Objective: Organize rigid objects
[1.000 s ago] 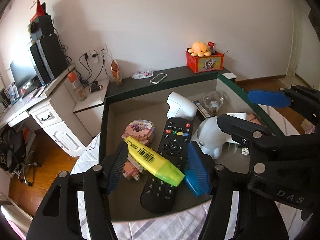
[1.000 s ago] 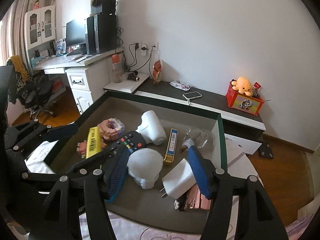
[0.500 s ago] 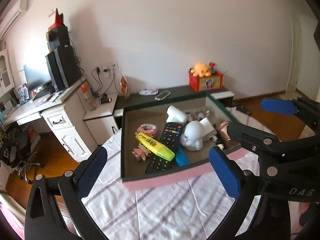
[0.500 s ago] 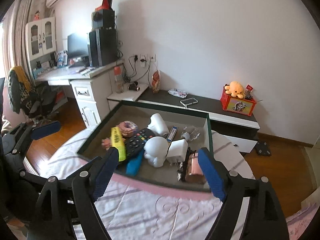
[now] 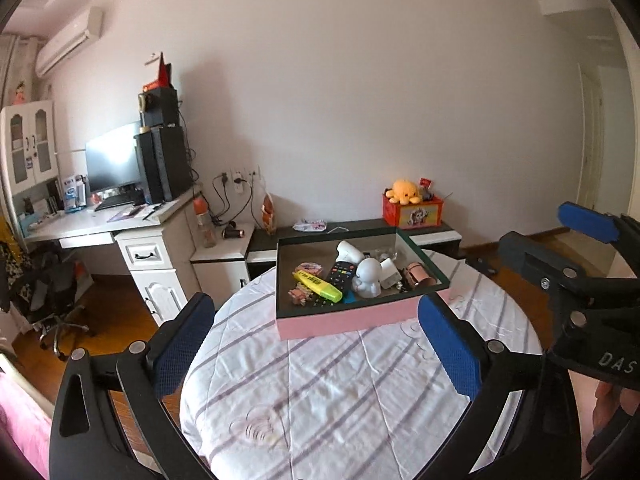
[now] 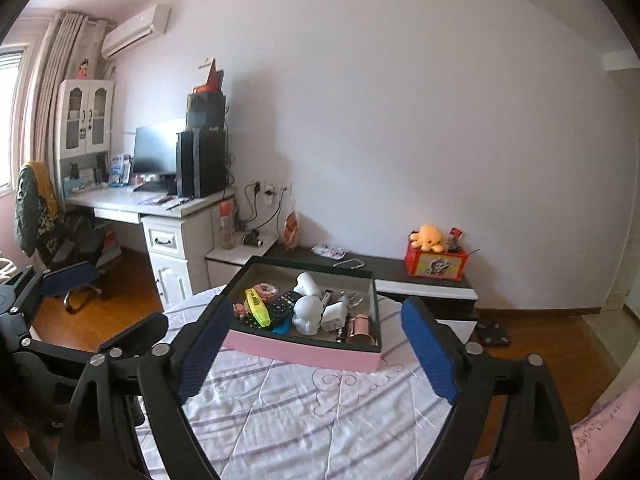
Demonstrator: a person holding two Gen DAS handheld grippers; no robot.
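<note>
A pink-sided box [image 5: 352,320] with a dark rim sits on the round table [image 5: 360,400] at its 12 o'clock edge. Inside, left to right: a pink block toy [image 5: 309,269], yellow highlighter [image 5: 318,285], black remote [image 5: 340,272], white figurine [image 5: 368,280], white charger [image 5: 390,274] and copper-coloured cup [image 5: 416,274].

The left gripper [image 5: 316,350] is spread wide and empty. The right gripper [image 6: 316,350] has just been opening; nothing lies between its blue pads.

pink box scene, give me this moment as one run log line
left gripper: open, empty | right gripper: open, empty, jaws just opened | pink box: on table, holds remote, highlighter, white figure
</note>
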